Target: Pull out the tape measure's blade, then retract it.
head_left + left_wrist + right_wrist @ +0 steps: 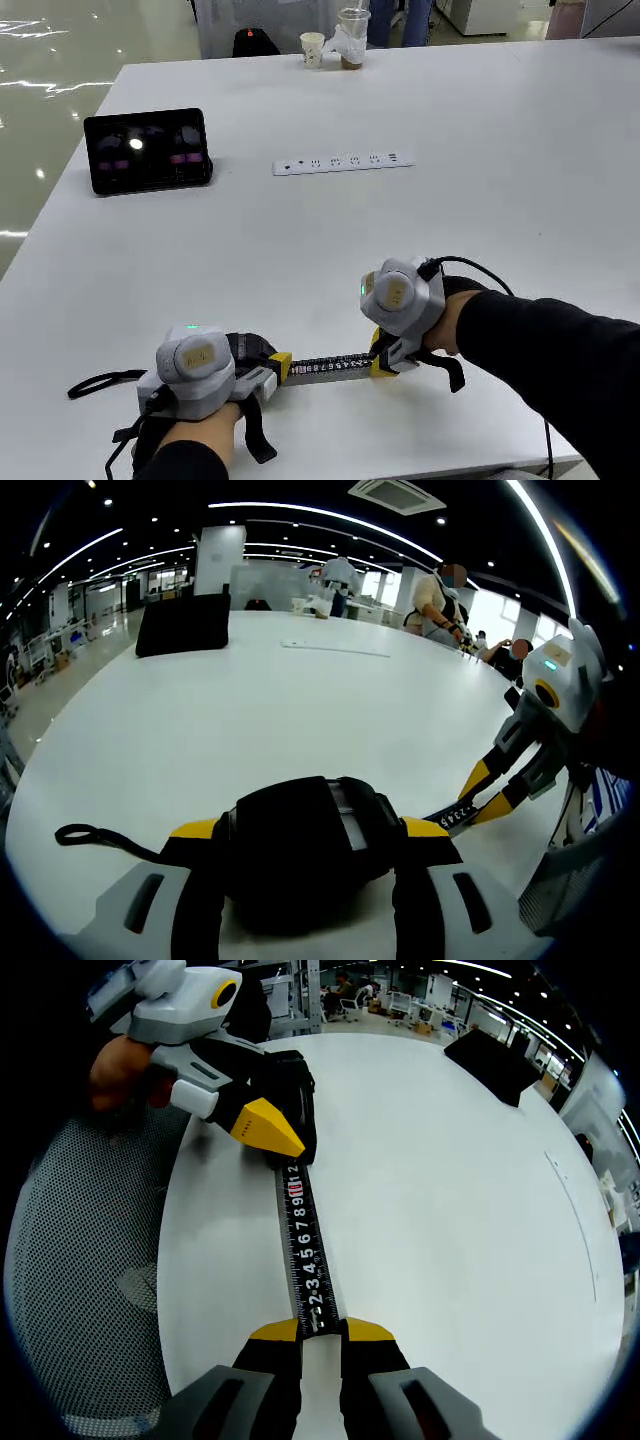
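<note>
— Where's the tape measure [252, 352]?
— Bottom centre, head view. The left hand-held gripper [312, 826] is closed round its case [310, 865]; the right hand-held gripper [320, 1332] pinches the blade [302, 1220] by its tip.
— Handling?
— Thin and springy, probably; keep hold at the tip.

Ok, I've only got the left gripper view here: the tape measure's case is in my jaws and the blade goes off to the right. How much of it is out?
Observer: Only a short stretch. In the right gripper view the blade shows its printed scale to just past a red-boxed mark before it meets the case.
Operator: Is the right gripper actually clamped on it?
Observer: Yes. The right gripper has its yellow-tipped jaws shut on the blade's end.
Operator: Where does this sit on the table?
Observer: In the head view the blade runs across the table, close to its near edge.
</note>
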